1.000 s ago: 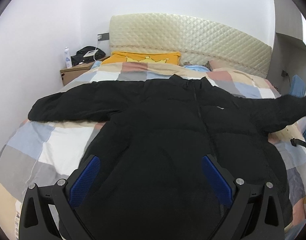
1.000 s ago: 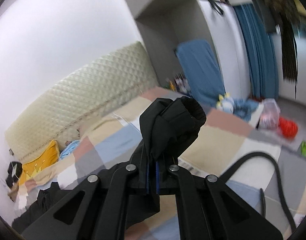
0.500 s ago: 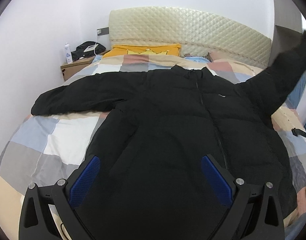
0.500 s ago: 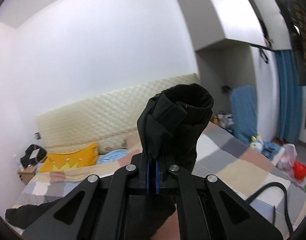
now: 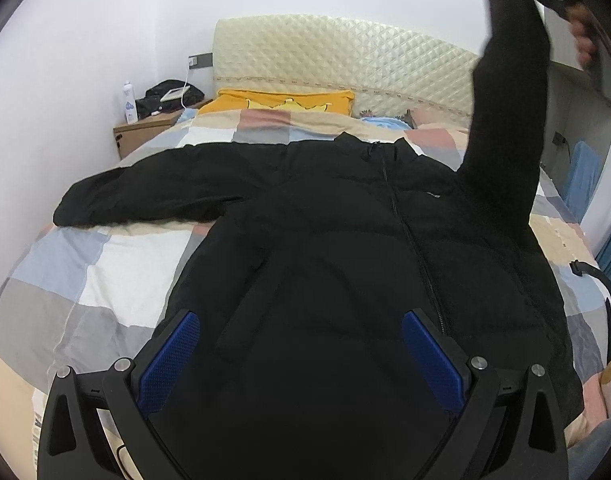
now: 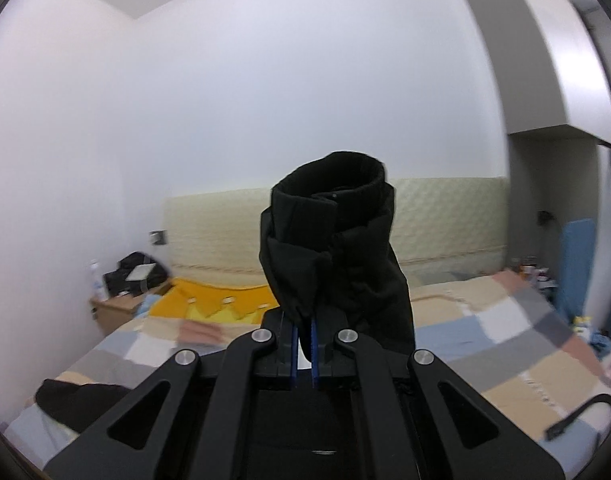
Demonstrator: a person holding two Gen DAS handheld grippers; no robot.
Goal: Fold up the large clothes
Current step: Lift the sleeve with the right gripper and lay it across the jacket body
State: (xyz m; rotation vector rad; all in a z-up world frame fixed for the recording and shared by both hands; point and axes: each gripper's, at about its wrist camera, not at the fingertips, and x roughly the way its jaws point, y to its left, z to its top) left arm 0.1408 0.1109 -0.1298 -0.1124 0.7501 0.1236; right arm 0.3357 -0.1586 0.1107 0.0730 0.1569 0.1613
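Observation:
A black puffer jacket (image 5: 325, 248) lies zip-up on the checked quilt (image 5: 65, 280). Its left sleeve (image 5: 145, 196) stretches flat toward the wall. My left gripper (image 5: 301, 356) hovers over the jacket's lower body, open, with nothing between its blue pads (image 5: 169, 360). The jacket's right sleeve (image 5: 505, 120) is raised steeply off the bed at the upper right. My right gripper (image 6: 304, 336) is shut on that sleeve just below the cuff (image 6: 333, 200), which stands up in front of the camera. A hand (image 5: 583, 40) shows beside the raised sleeve.
A quilted cream headboard (image 5: 345, 56) and a yellow pillow (image 5: 281, 102) are at the far end. A wooden nightstand (image 5: 149, 128) with a white bottle (image 5: 129, 102) stands at the left wall. A black strap (image 5: 601, 280) lies on the bed's right edge.
The right gripper has carried the sleeve from low beside the bed up high and in toward the jacket. The left gripper has stayed open over the hem.

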